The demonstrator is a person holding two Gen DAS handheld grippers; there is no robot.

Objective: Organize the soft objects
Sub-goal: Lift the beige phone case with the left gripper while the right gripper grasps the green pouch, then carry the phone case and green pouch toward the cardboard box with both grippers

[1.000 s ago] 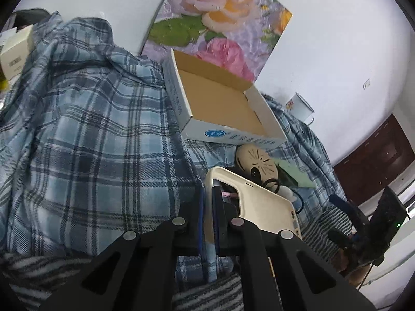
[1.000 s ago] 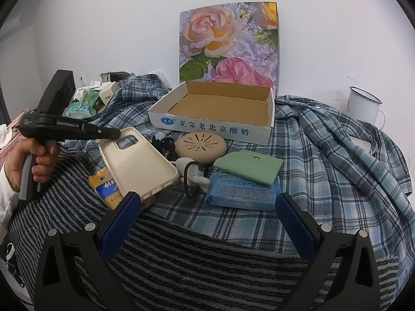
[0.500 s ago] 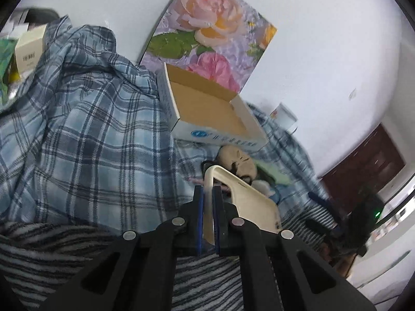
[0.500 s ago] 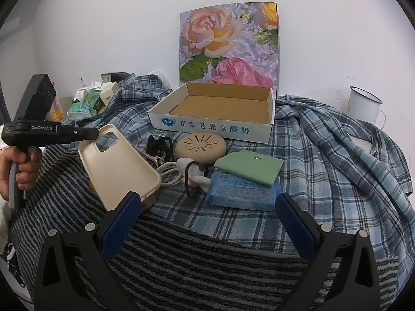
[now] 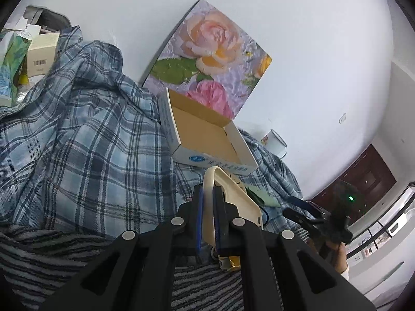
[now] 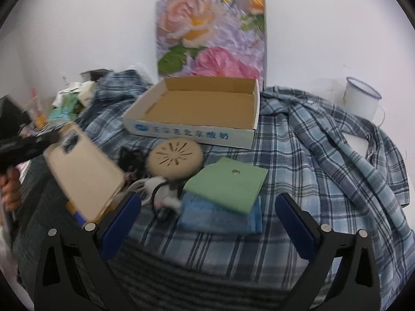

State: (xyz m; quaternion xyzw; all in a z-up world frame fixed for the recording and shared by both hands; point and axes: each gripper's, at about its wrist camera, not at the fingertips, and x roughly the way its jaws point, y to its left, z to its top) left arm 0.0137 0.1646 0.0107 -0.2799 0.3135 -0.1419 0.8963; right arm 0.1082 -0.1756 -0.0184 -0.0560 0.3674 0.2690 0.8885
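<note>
beige rubbery phone case point(image 5: 233, 194) pinched by left gripper point(image 5: 207, 208), right gripper point(image 6: 207, 215) spread wide over rumpled plaid

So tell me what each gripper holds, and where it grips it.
The left gripper pinches the beige phone case by its edge near the camera cutout. The right gripper is open, holding nothing.

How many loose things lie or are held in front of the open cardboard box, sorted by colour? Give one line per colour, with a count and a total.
Beige: 2, the phone case and the round slotted disc
Green: 1, the flat pouch
Blue: 1, the soft packet
White: 1, the small corded gadget
Total: 5
</note>
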